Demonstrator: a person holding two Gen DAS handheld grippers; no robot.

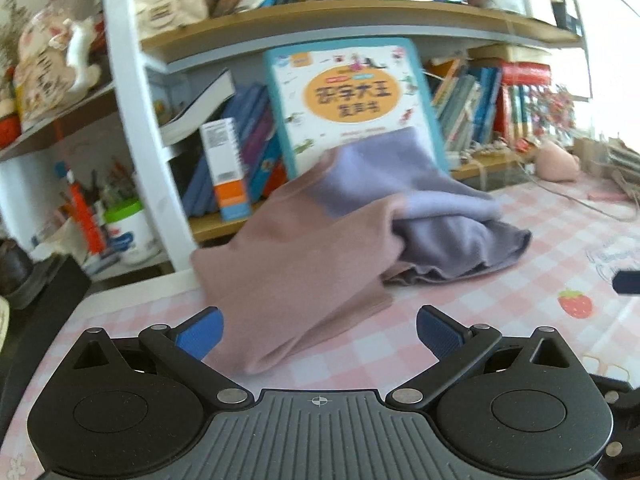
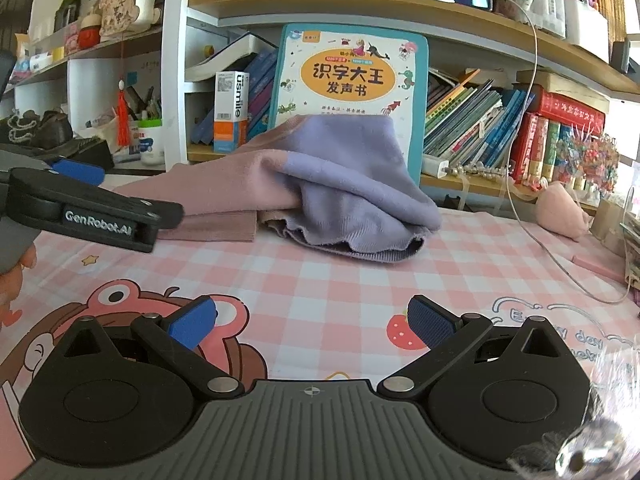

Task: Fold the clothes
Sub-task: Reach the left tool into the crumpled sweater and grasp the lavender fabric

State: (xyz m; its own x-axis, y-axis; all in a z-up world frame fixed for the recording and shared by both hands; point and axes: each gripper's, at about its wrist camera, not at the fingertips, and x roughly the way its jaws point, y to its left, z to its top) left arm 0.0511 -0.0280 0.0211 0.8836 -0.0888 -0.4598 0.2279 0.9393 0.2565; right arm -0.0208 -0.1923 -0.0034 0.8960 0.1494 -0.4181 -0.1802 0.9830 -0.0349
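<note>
A pink and lavender garment (image 1: 344, 220) lies bunched on the pink checked tablecloth (image 1: 460, 320), its pink part toward me and its lavender part leaning against a children's book. My left gripper (image 1: 318, 334) is open and empty, its blue pads either side of the garment's near pink edge. In the right wrist view the garment (image 2: 320, 184) lies farther back. My right gripper (image 2: 312, 322) is open and empty above the cloth, well short of the garment. The left gripper (image 2: 84, 204) shows at the left edge of that view, close to the pink edge.
A large children's book (image 2: 348, 80) stands behind the garment against a bookshelf (image 2: 400, 12) crowded with books. A white cable (image 2: 560, 264) trails across the table at right. A pink plush (image 2: 560, 212) sits at the far right. A pen pot (image 2: 150, 136) stands at left.
</note>
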